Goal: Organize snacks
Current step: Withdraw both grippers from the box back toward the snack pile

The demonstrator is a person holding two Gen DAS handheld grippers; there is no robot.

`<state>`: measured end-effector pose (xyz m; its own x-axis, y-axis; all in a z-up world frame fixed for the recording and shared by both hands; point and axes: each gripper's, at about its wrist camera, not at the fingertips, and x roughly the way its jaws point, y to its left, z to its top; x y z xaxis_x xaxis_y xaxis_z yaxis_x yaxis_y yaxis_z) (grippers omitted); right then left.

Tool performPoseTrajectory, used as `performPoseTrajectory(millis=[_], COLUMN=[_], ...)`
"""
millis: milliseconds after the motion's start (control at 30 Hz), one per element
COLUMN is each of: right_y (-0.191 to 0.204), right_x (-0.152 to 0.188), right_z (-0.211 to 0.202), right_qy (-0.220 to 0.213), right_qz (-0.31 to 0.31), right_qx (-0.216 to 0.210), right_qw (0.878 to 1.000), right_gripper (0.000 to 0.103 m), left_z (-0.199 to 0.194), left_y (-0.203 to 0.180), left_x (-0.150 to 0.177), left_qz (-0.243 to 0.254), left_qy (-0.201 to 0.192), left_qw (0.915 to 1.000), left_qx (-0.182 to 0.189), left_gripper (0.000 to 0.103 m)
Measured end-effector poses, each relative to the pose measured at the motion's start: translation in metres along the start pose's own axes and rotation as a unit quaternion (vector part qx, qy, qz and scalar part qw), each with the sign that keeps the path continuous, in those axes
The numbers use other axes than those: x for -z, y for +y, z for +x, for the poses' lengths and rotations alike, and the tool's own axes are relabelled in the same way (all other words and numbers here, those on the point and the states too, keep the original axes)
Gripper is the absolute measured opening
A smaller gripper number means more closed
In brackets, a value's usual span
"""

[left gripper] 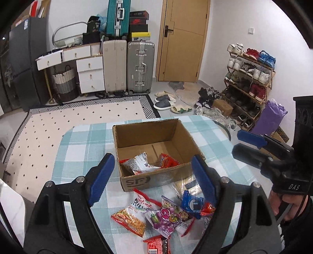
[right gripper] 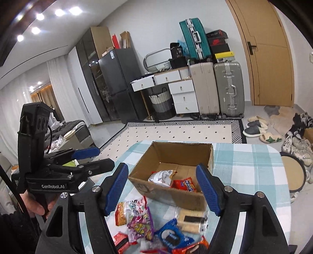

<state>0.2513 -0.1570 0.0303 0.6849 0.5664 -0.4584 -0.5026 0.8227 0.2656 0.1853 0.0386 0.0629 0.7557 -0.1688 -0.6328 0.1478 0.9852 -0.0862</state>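
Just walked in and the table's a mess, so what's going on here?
A person is sorting snacks into a cardboard box on the checked table. Two packets, a white one and a red one, already lie inside. The left hand-held gripper and right hand-held gripper are both open and empty above the remaining pile of snacks.

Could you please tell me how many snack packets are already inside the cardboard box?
2: a white packet at the near-left of the cardboard box, a red packet beside it. Others may hide behind the near wall.

cluttered living room, white walls

wooden door (left gripper: 183, 41), suitcases (left gripper: 129, 66) beside white drawers (left gripper: 90, 75), shoe rack (left gripper: 250, 82), dotted rug (left gripper: 78, 121), ceiling spotlights (right gripper: 49, 17).
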Motion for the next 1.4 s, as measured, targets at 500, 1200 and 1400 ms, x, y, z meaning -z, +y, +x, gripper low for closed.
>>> performPoseTrajectory(millis=[500,1200,1400], right_y=[0.041,0.015,0.001], right_x=[0.053,0.165,0.188], right_z=[-0.076,-0.067,-0.048], right_qy=[-0.047,0.001,0.035], right_qz=[-0.017,0.059,0.079], right_qx=[0.002,0.043,0.047], right_qw=[0.999,0.997,0.995], right_gripper=[0.088,0.100,0.100], left_z=[-0.079,-0.033,-0.002], left_y=[-0.026,-0.011,-0.007], left_x=[0.057,0.166,0.185], left_qz=[0.001,-0.034,-0.037], left_qy=[-0.054,-0.009,0.018], left_qw=[0.9984,0.9992,0.9989], left_qx=[-0.013,-0.020,-0.020], left_gripper=[0.086,0.102,0.102])
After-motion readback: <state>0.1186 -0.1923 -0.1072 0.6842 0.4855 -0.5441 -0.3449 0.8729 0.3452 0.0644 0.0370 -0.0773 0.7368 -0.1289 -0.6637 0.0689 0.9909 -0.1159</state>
